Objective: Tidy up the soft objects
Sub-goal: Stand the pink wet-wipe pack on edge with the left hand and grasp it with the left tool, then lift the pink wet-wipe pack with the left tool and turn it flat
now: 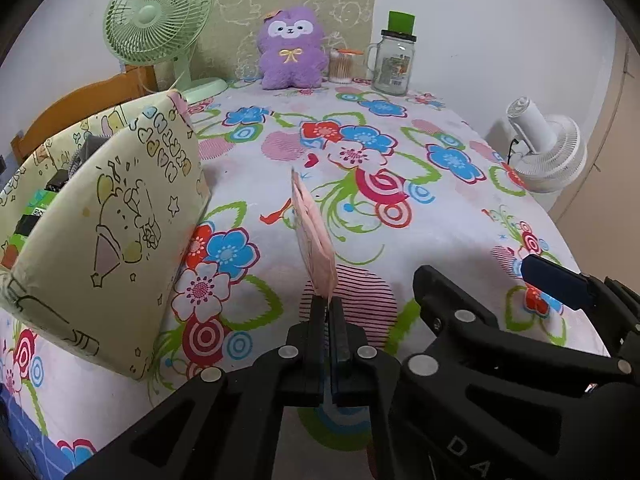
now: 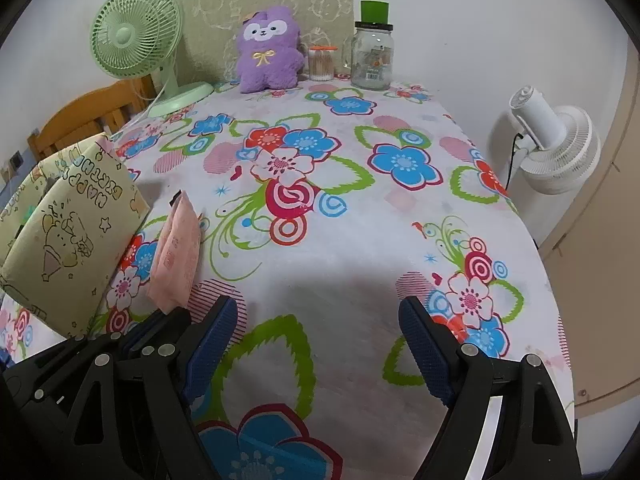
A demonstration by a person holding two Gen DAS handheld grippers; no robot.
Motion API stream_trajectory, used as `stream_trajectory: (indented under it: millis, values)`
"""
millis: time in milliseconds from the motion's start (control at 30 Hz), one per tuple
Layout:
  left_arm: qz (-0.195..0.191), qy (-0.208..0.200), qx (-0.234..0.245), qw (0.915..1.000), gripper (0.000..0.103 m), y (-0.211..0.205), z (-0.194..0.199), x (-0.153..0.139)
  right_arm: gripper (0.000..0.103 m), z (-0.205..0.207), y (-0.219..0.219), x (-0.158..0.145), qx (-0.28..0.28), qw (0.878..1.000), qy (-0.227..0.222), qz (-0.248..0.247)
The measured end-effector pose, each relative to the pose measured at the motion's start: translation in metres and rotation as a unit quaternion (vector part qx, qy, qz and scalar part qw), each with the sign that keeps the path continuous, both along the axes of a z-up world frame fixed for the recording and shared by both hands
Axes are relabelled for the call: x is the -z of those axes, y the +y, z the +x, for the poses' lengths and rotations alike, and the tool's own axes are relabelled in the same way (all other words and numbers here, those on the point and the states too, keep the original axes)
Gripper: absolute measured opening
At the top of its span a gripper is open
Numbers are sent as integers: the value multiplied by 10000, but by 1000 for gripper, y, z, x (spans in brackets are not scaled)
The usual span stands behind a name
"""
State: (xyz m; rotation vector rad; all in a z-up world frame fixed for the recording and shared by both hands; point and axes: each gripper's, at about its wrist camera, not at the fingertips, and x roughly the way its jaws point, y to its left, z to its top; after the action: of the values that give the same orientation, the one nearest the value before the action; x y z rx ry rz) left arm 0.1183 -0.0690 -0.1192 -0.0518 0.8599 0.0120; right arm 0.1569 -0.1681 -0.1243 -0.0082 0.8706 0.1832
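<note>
Left gripper (image 1: 325, 308) fingers clamped on the lower edge of a pink packet (image 1: 314, 236), held upright above the flowered desk (image 1: 400, 240), beside a yellow box (image 1: 116, 236), right gripper (image 2: 316, 344) fingers spread wide, empty

Words on the box and on a tool

The pale yellow box (image 2: 68, 240) with cartoon drawings has "HAPPY BIRTHD…" on its flap, seen upside down in the right wrist view; the last letters run off the edge. The right tool (image 1: 472, 288) shows white letters "DA…" low in the left wrist view. The label on the glass jar (image 2: 372, 56) and the print on the pink packet (image 2: 176, 256) are too small to read.
</note>
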Motion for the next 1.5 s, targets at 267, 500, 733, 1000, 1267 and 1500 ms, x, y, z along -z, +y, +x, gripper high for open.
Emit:
stream_trajectory:
  millis: [267, 500, 733, 1000, 1267, 1500]
  values:
    - [53, -144, 132, 9998, 0, -8, -12, -11, 85, -11, -7, -8, 82, 9999, -99, 49]
    - [83, -285, 210, 9993, 0, -13, -22, -22, 85, -25, -13, -19, 148, 9995, -250, 114]
    - [48, -222, 212, 9995, 0, -10, -31, -20, 85, -37, -12, -23, 108, 9993, -335, 88]
    - [39, -33, 205, 9998, 0, -5, -35, -9, 85, -40, -5, -13, -15, 9998, -218, 20]
    - [11, 122, 184, 9998, 0, 1, -34, 0, 85, -29, 3, -4, -157, 9998, -81, -54]
    - [112, 229, 162, 9995, 22, 6, -29, 4, 86, -18, 11, 4, -294, 9995, 85, -122]
